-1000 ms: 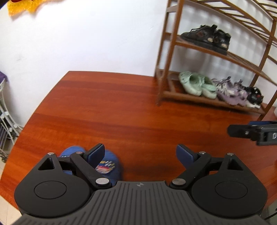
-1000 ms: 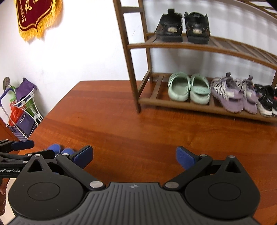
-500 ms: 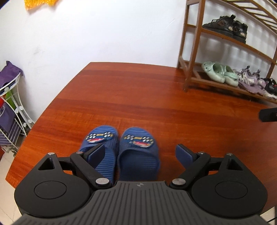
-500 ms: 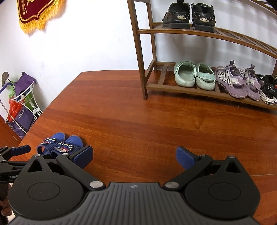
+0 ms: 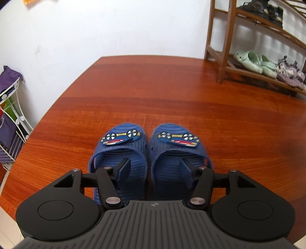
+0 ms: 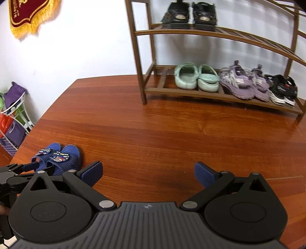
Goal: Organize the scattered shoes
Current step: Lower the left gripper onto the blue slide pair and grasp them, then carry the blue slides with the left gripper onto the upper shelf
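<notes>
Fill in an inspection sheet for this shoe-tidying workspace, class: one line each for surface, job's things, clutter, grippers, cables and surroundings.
Surface: reddish wooden floor, glossy, bare in the middle.
Job's things: pair of blue slippers side by side on the floor, off the wooden shoe rack; the rack's lower shelf holds green clogs, purple sandals and black sandals; dark shoes sit on the shelf above.
Clutter: nothing seen.
Grippers: left gripper open, one finger over each slipper, not closed on anything; right gripper open and empty above bare floor.
Cables: nothing seen.
Surroundings: white wall, red fringed banner, white wire cart with bags.
</notes>
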Demonstrator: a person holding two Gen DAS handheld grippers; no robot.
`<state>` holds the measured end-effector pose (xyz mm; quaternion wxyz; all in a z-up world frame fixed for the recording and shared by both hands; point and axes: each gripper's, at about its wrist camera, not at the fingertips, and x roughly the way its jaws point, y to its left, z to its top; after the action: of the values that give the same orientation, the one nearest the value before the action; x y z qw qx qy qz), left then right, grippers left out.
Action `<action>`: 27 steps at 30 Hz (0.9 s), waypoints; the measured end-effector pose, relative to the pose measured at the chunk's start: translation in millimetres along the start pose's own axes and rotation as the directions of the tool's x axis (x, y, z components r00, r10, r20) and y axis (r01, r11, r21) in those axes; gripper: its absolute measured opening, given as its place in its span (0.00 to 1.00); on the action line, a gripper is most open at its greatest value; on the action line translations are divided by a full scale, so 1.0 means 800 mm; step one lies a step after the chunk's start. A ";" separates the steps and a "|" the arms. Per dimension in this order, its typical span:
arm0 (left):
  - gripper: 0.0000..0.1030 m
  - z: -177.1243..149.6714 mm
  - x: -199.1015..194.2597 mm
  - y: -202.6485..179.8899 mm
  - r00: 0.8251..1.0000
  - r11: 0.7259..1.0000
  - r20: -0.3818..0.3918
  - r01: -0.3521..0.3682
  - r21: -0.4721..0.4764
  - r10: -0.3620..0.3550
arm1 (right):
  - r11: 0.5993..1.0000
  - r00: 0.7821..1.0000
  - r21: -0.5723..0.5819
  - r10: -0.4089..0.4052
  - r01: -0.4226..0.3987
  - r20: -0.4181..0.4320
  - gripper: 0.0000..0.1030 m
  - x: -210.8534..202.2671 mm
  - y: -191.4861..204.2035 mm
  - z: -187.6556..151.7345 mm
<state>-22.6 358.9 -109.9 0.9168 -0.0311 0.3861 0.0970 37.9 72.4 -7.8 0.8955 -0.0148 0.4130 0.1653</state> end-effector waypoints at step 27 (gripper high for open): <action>0.13 0.023 0.024 -0.015 0.995 0.999 0.085 0.044 -0.018 -0.042 | 0.958 0.975 0.196 -0.219 0.207 0.038 0.99 -0.058 -0.116 -0.044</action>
<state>6.0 352.7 -110.6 0.9338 -0.0446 0.3452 0.0825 12.9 -34.6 -6.2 0.9173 0.0315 0.3960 0.0279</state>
